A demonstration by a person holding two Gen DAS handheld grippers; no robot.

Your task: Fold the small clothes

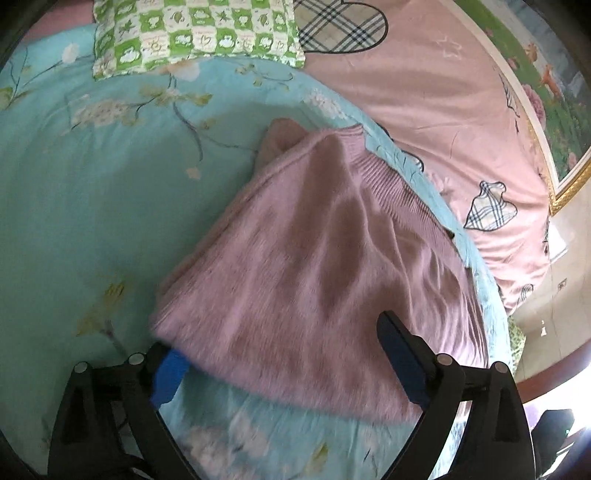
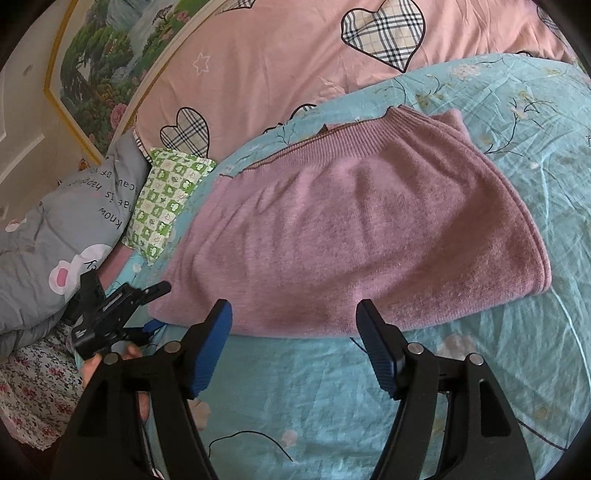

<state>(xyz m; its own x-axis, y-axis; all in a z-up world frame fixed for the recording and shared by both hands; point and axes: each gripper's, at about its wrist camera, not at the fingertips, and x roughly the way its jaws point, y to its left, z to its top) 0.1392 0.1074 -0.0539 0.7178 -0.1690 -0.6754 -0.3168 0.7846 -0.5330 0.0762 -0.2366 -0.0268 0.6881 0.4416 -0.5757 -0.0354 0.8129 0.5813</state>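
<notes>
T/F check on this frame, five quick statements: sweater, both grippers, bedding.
1. The sweater lies on a teal floral sheet. True.
2. The right gripper is shut on the sweater. False: it is open, holding nothing.
3. The left gripper is open. True.
4. A green checked pillow lies on the bed. True.
5. The sweater is blue. False: it is pink.
</notes>
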